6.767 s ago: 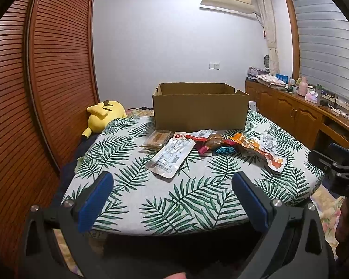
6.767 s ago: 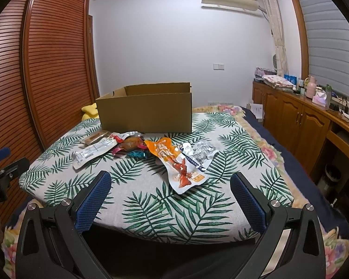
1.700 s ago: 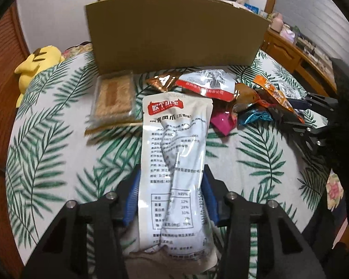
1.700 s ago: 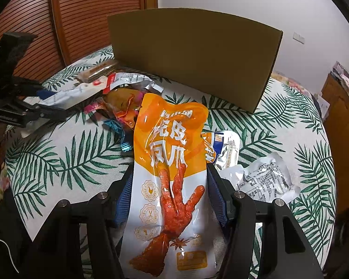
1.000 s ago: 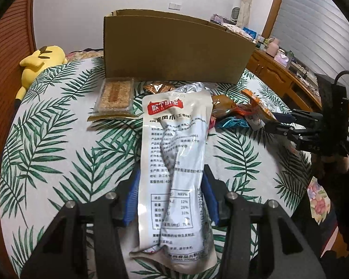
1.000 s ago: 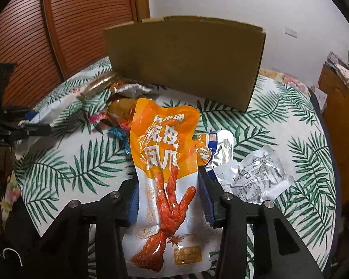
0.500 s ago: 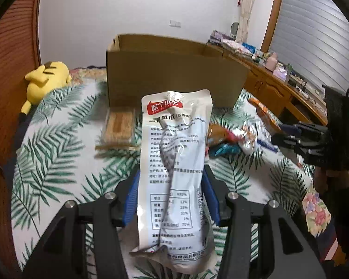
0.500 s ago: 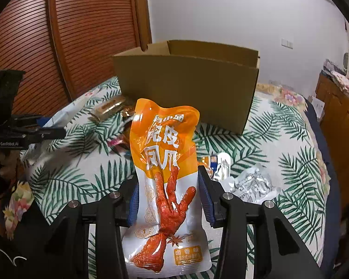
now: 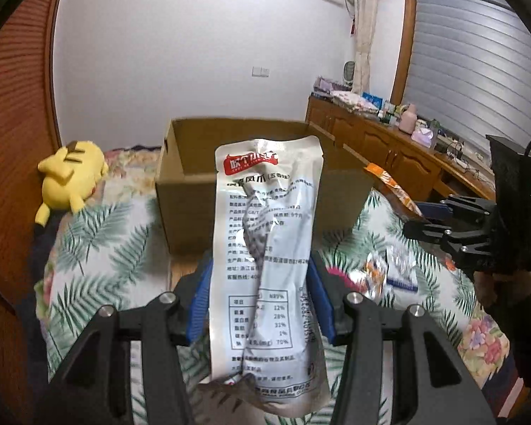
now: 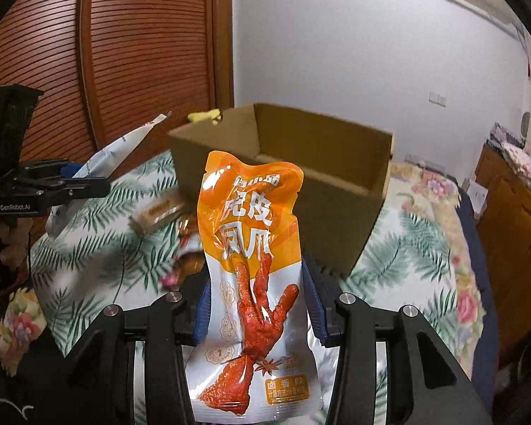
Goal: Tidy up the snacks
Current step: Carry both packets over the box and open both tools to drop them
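Note:
My left gripper (image 9: 261, 301) is shut on a long silver snack pouch (image 9: 265, 233) and holds it upright in the air before the open cardboard box (image 9: 191, 177). My right gripper (image 10: 256, 304) is shut on an orange chicken-feet snack pouch (image 10: 254, 248), also lifted, facing the same box (image 10: 339, 184). Each gripper shows in the other's view: the right one (image 9: 428, 219) at the right, the left one (image 10: 70, 180) at the left with the silver pouch (image 10: 120, 145) edge on.
Several snack packets (image 9: 375, 272) lie on the leaf-print bed (image 9: 99, 233), among them a flat brown bar packet (image 10: 159, 212). A yellow plush toy (image 9: 70, 173) lies at the far left. A wooden wardrobe (image 10: 123, 53) stands left, low cabinets (image 9: 389, 148) right.
Both grippers have risen with their pouches and now look down into the open box from higher up. The grip on each pouch is unchanged.

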`<action>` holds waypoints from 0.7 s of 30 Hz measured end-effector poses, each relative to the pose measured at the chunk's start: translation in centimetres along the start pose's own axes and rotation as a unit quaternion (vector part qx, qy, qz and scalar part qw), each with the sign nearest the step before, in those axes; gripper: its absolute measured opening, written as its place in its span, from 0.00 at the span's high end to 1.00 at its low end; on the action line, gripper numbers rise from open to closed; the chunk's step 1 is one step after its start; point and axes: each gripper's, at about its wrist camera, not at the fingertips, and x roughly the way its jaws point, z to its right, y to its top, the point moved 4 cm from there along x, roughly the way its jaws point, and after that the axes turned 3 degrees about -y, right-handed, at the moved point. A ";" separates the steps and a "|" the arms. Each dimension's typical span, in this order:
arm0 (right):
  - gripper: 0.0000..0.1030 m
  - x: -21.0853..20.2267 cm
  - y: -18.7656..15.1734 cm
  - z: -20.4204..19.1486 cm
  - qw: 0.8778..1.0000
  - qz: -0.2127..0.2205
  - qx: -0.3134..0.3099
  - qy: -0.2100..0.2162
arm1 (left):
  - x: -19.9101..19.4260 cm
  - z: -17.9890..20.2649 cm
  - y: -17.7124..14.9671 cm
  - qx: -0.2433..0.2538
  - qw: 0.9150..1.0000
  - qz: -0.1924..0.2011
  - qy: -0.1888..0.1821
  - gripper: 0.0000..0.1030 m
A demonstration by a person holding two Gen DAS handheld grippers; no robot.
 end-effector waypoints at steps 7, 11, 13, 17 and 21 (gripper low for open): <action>0.56 1.1 5.1 1.2 1.000 0.026 -0.006 -0.009 | 0.9 -0.7 4.9 0.006 1.000 0.019 -0.002 0.53; 0.56 2.2 7.1 1.6 0.999 0.033 -0.012 -0.010 | 1.9 -1.2 7.4 0.012 1.000 0.024 0.003 0.53; 0.56 2.9 8.0 1.7 0.999 0.034 -0.015 -0.011 | 2.5 -1.5 8.6 0.017 0.999 0.028 0.007 0.53; 0.56 4.7 9.4 2.3 0.999 0.034 -0.013 -0.015 | 4.2 -2.4 10.9 0.020 0.999 0.030 0.009 0.53; 0.56 6.2 10.5 2.8 0.999 0.034 -0.009 -0.019 | 6.2 -3.5 12.7 0.014 0.999 0.029 0.011 0.53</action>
